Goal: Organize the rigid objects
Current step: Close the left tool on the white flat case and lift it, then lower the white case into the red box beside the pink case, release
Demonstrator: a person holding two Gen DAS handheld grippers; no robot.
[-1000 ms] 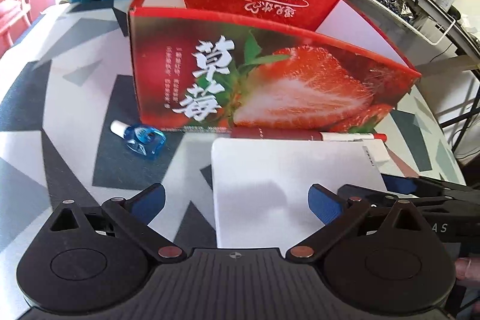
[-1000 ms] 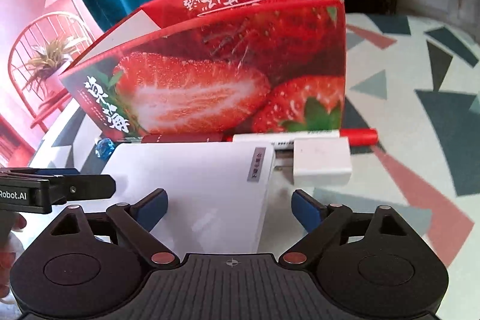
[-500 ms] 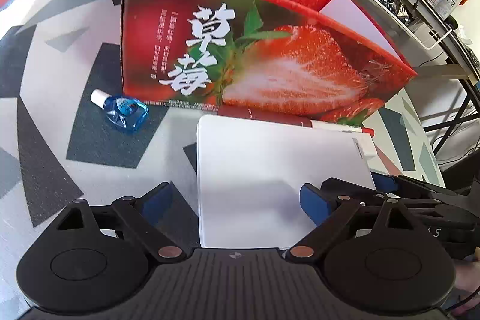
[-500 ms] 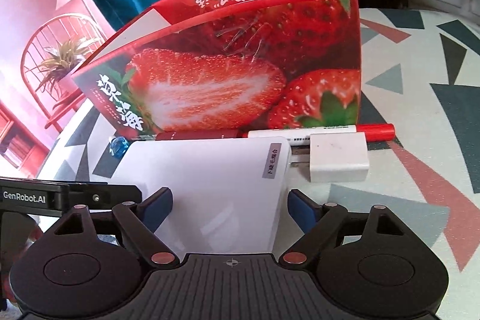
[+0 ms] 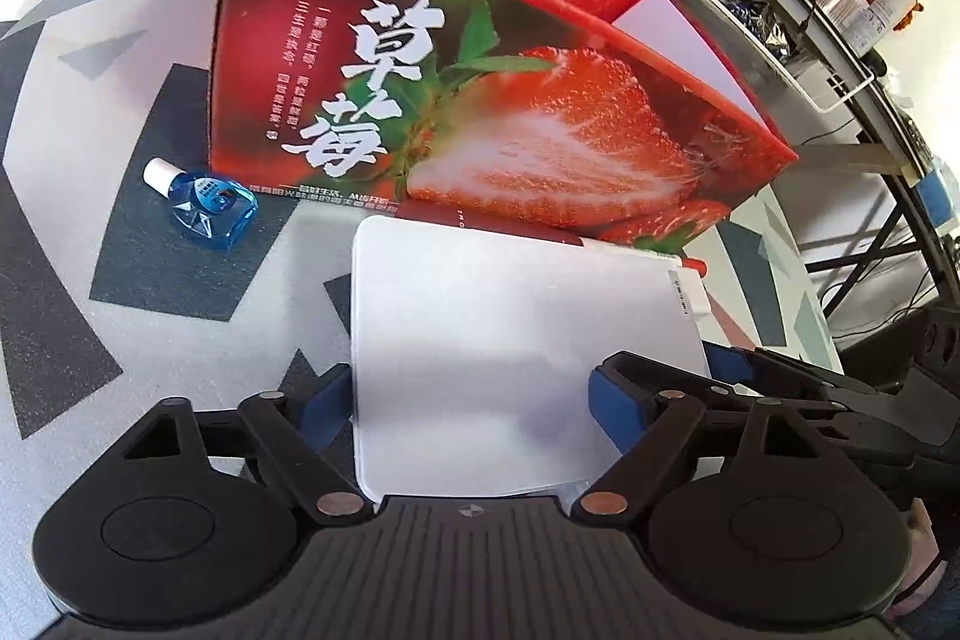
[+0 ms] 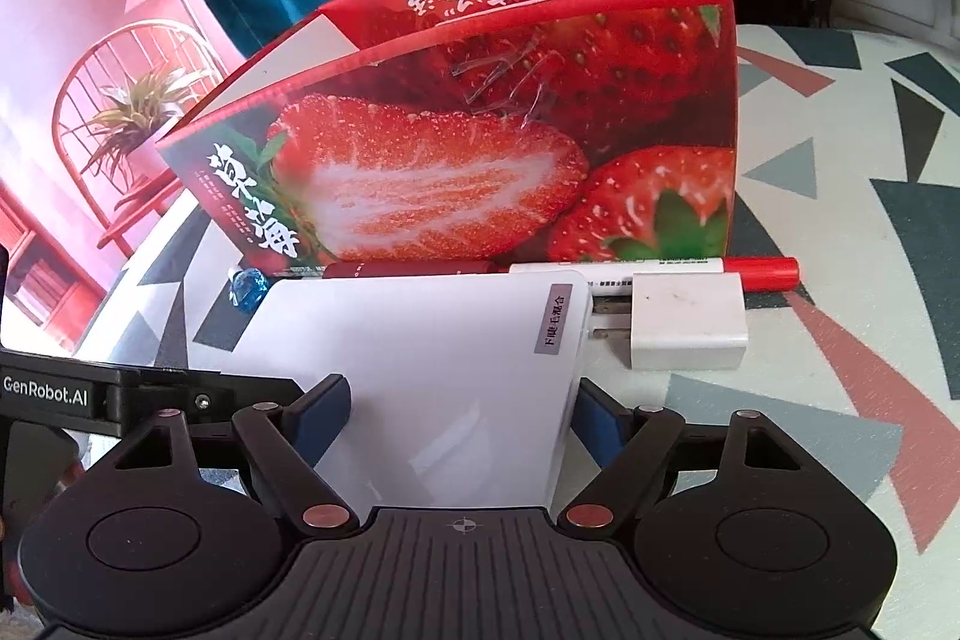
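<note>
Left wrist view: both tools tilted downward, left tool (image 5: 474, 403) and right tool (image 6: 459, 415) closing around white case (image 5: 516, 352), contact seemingly near.

- Left gripper (image 5: 474, 403): matte black body, ribbed centre plate, two round hubs, copper-coloured rivets, blue pads (image 5: 612, 409).
- Right gripper (image 6: 462, 415): same black build; "GenRobot.AI" in white lettering at left edge.

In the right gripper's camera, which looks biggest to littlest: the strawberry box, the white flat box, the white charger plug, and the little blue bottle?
1. Strawberry box
2. White flat box, though it sits nearest the camera, so it looks bigger than it may be
3. White charger plug
4. Little blue bottle, partly hidden behind the white flat box
</note>
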